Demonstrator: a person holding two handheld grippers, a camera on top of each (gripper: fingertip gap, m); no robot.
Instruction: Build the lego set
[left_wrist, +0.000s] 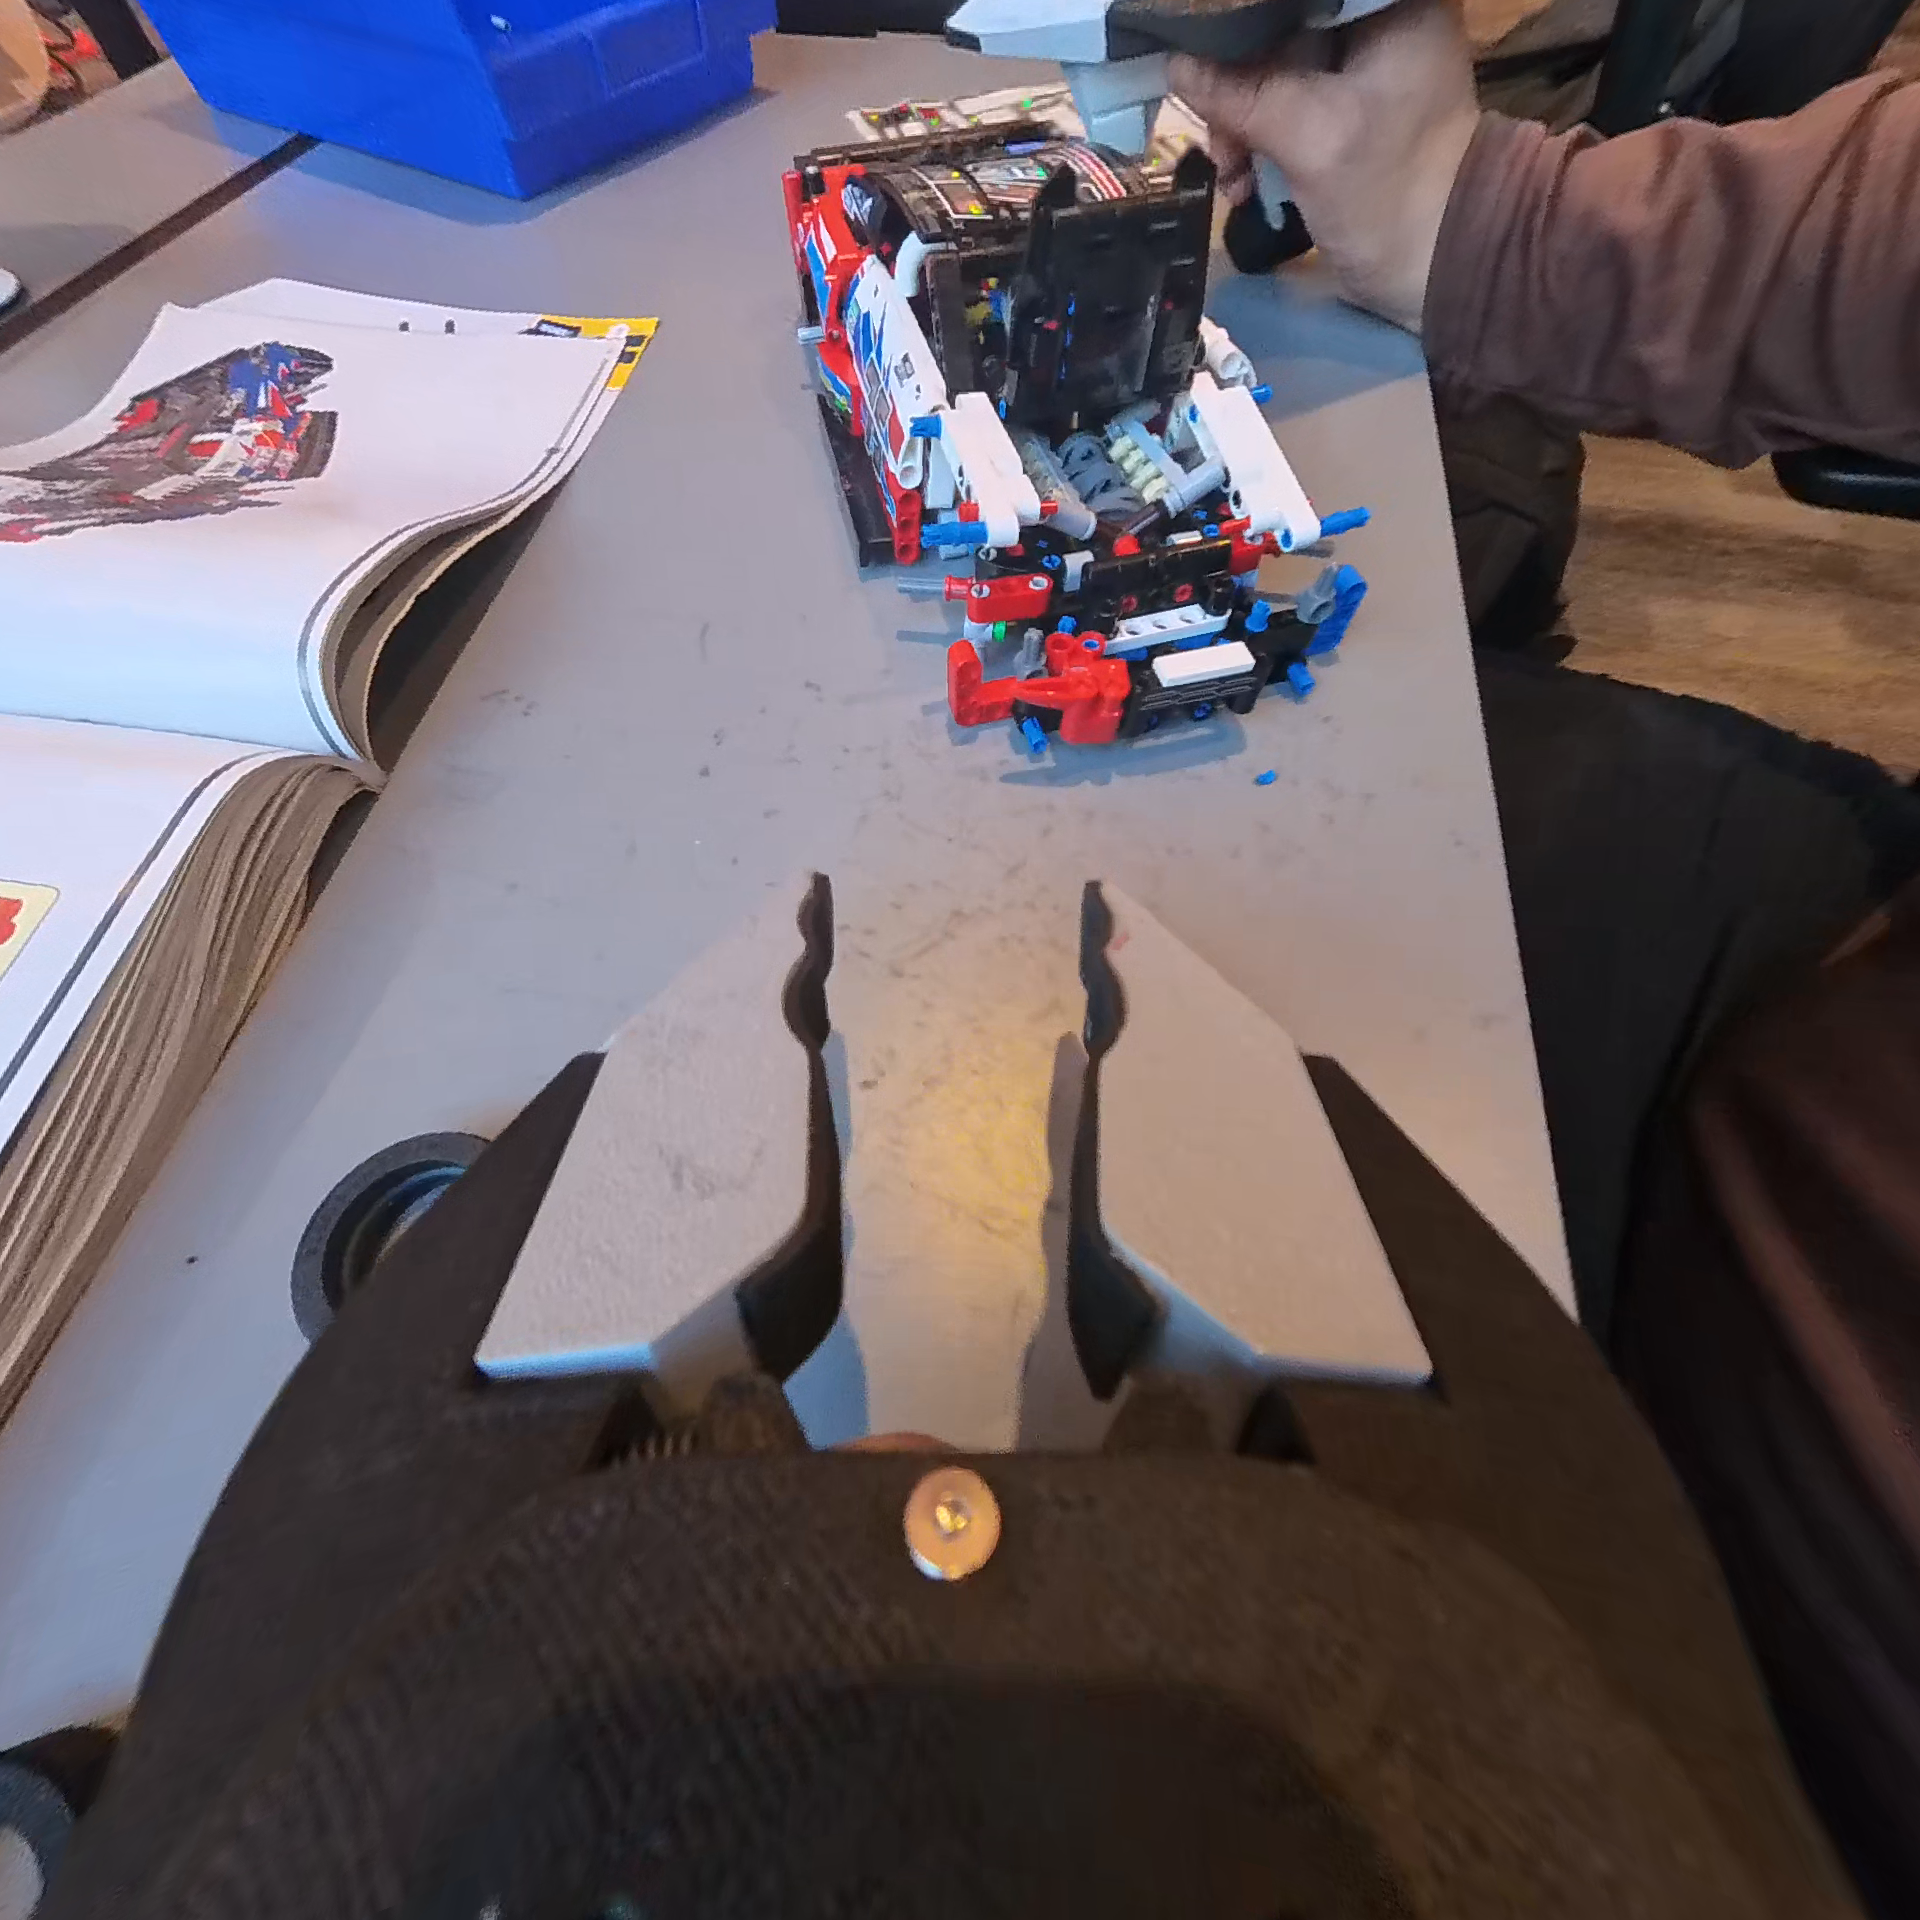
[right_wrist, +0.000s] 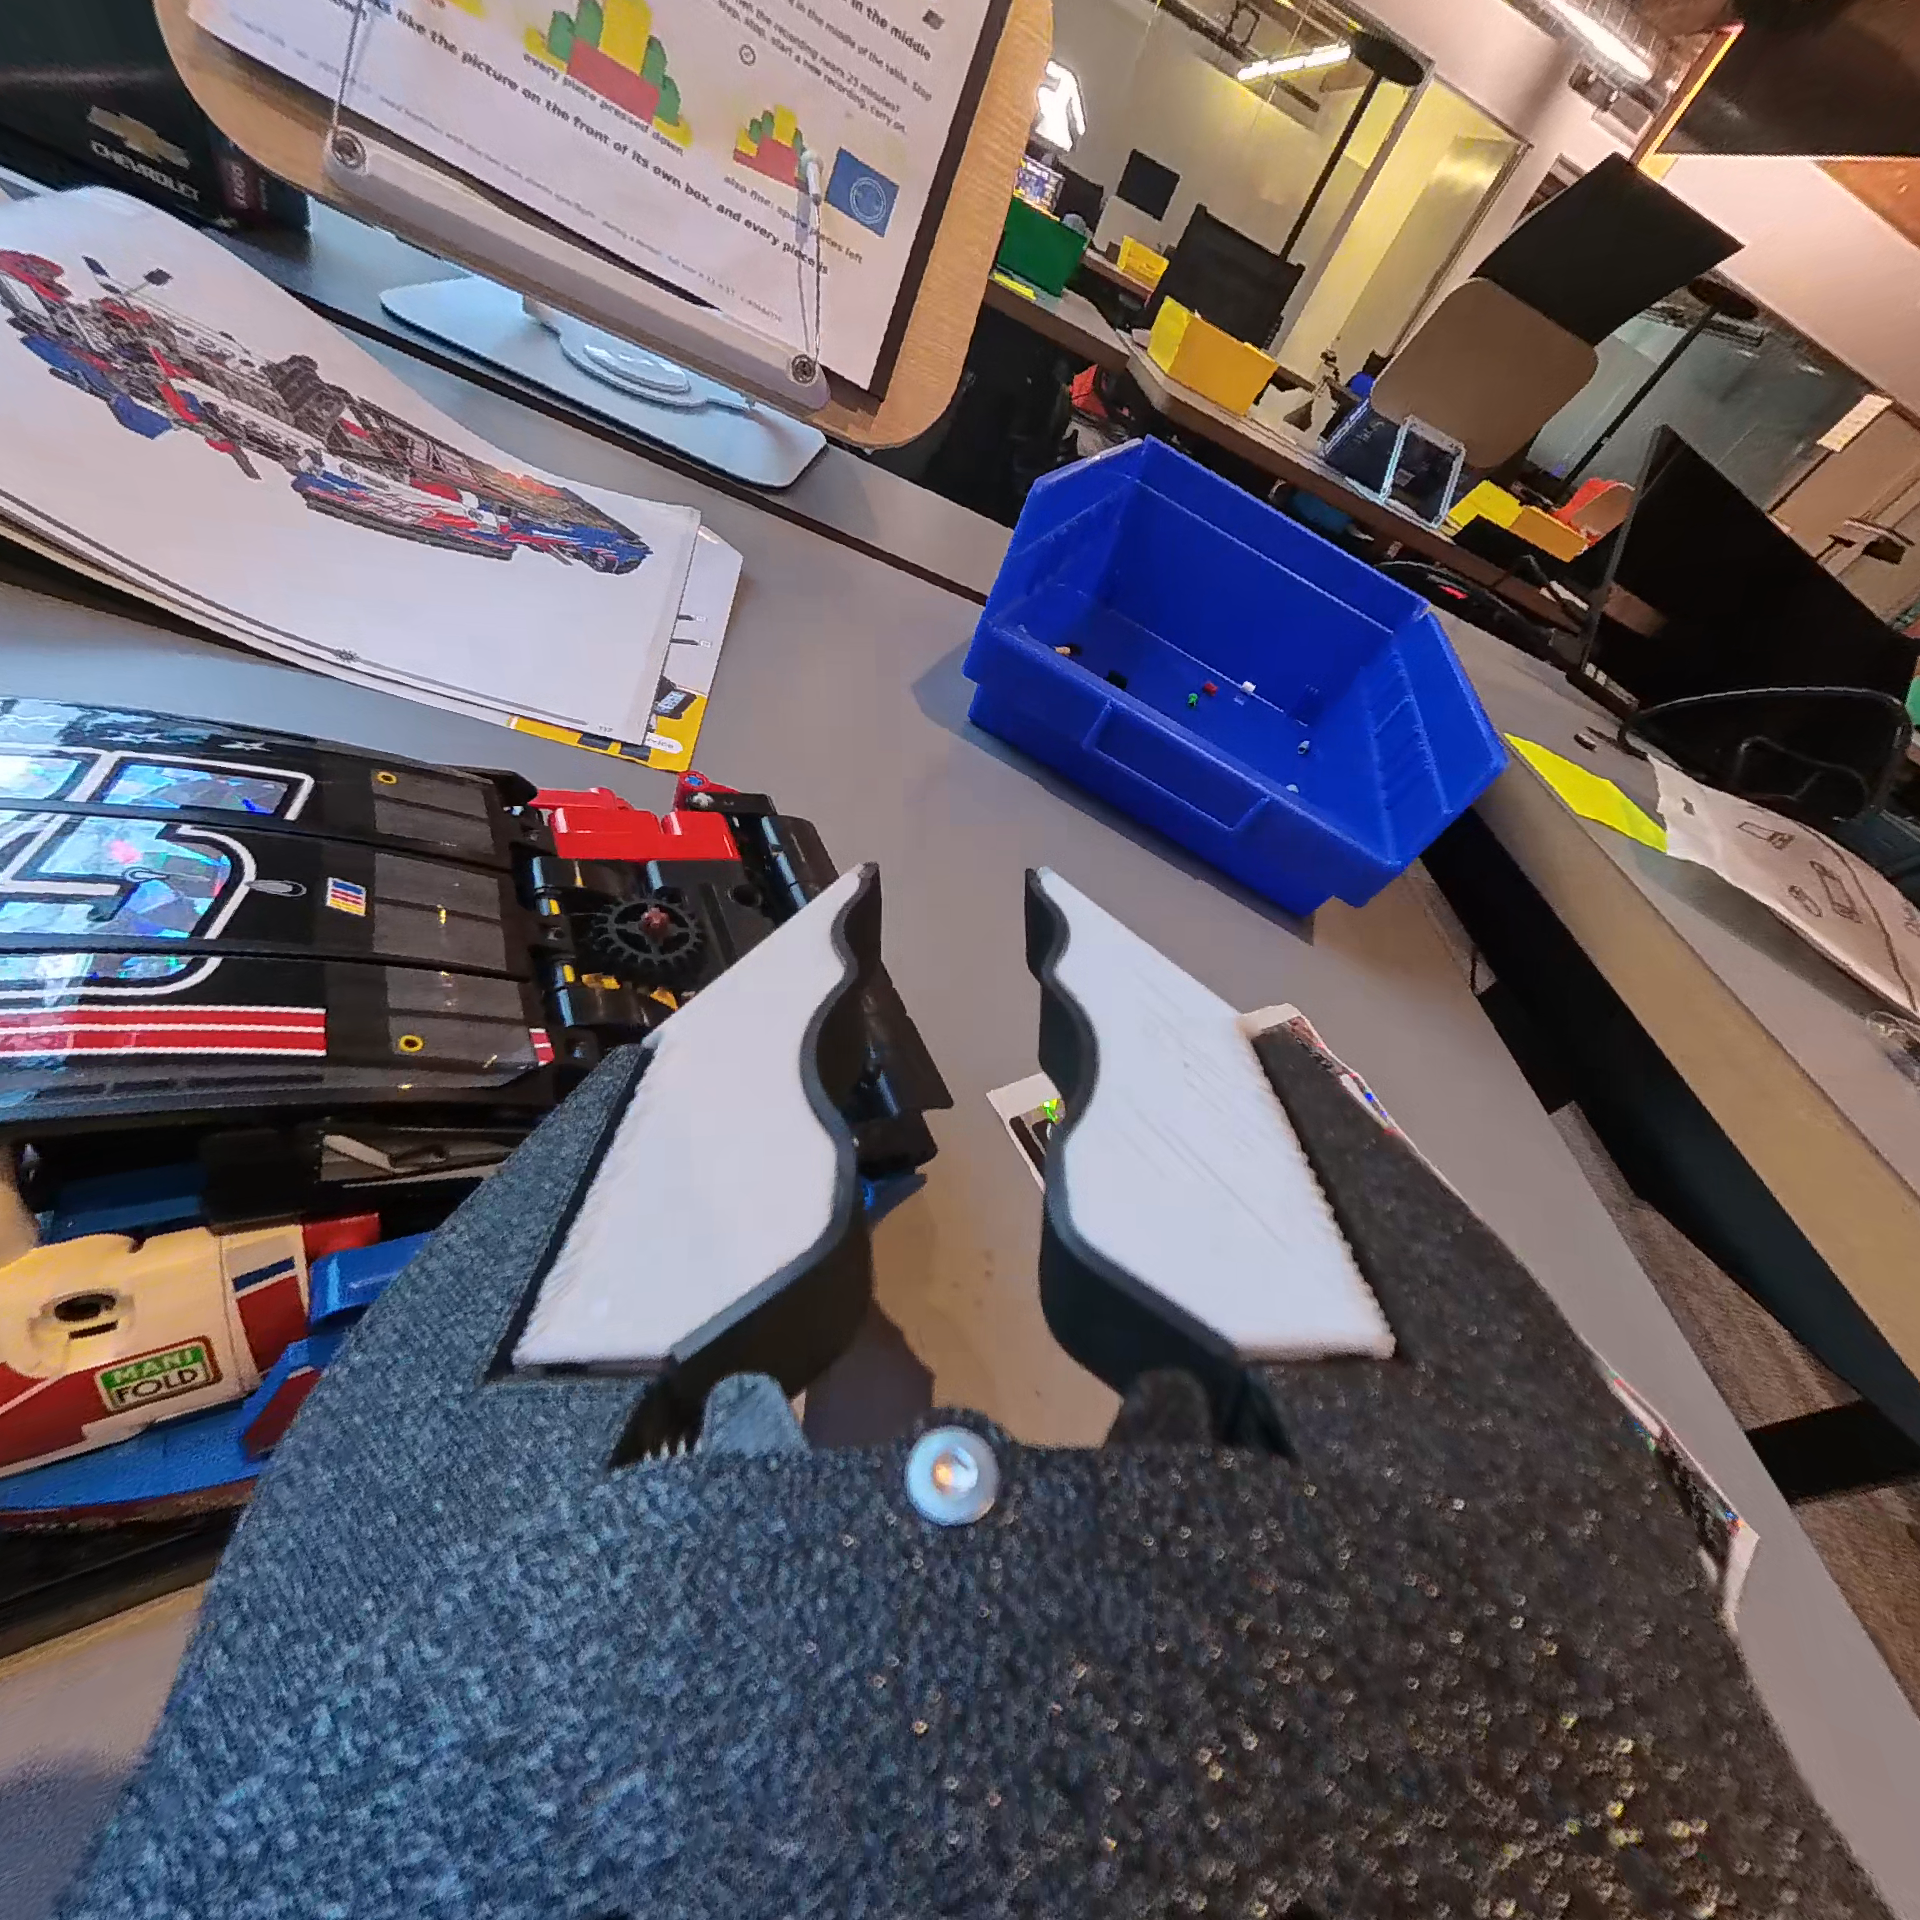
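Up close, the left hand-held gripper (left_wrist: 956, 894) is hovering low over the grey worktop (left_wrist: 665, 727), its jaws standing apart with nothing between them. Well ahead of it, the half-built lego car (left_wrist: 1029, 416) is sitting on the worktop with its unfinished end of red, white and blue pieces facing the camera. A tiny loose blue pin (left_wrist: 1264, 776) is lying just beside that end. The right hand-held gripper (right_wrist: 951, 883) is likewise gaping and holding nothing; in the left wrist view only part of it is showing at the top edge, gripped by a hand (left_wrist: 1340, 156) in a brown sleeve. Its left finger (right_wrist: 727, 1122) is covering part of the car, so contact cannot be told. An open instruction book (left_wrist: 260, 540) is lying to the left, cut off by the frame. A blue bin (right_wrist: 1226, 686) is standing beyond, with a few small bits inside too tiny to make out.
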